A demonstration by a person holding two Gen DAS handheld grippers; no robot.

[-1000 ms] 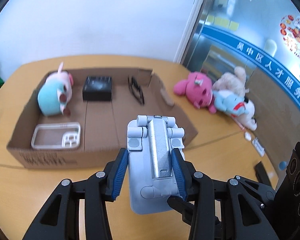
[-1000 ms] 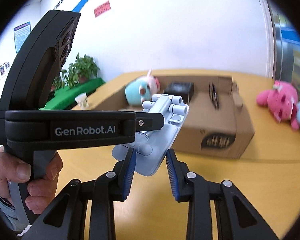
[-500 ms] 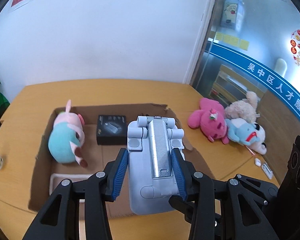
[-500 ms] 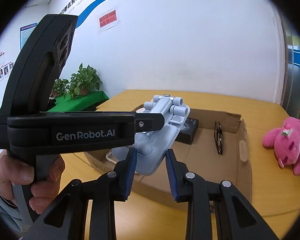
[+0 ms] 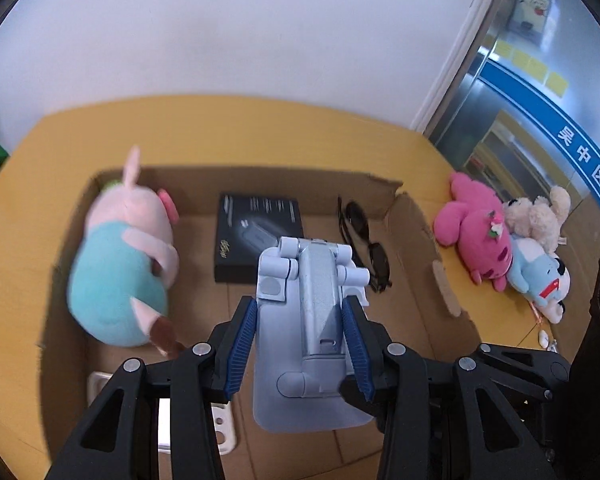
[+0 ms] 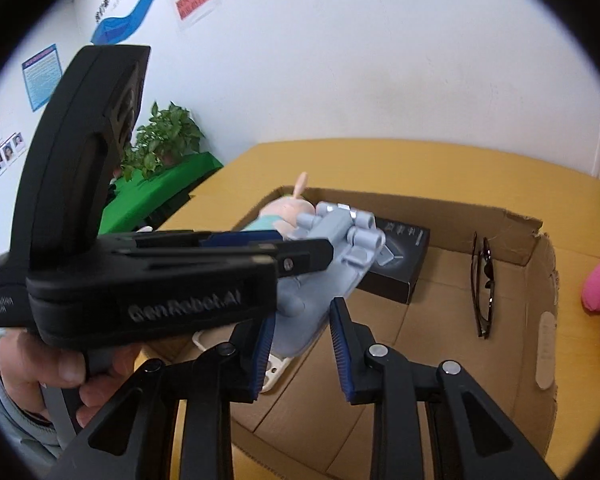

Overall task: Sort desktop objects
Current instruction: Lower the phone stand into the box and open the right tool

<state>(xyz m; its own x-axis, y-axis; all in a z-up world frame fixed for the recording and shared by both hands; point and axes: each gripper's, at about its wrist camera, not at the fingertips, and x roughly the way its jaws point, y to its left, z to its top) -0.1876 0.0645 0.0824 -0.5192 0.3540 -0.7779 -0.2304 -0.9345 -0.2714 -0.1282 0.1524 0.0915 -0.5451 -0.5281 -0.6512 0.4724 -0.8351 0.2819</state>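
cardboard box on yellow tabletop, open top; contents: pig plush toy at left end, black carton at far wall, sunglasses toward right end, white tray at near wall. phone stand, pale grey, folded, above box interior, clamped in left hand-held gripper. right hand-held gripper, nothing between its blue pads, a gap showing, jaws closing.

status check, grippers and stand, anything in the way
Left gripper shut on stand, over box. Right gripper open, empty. Plush, black case, glasses already inside.
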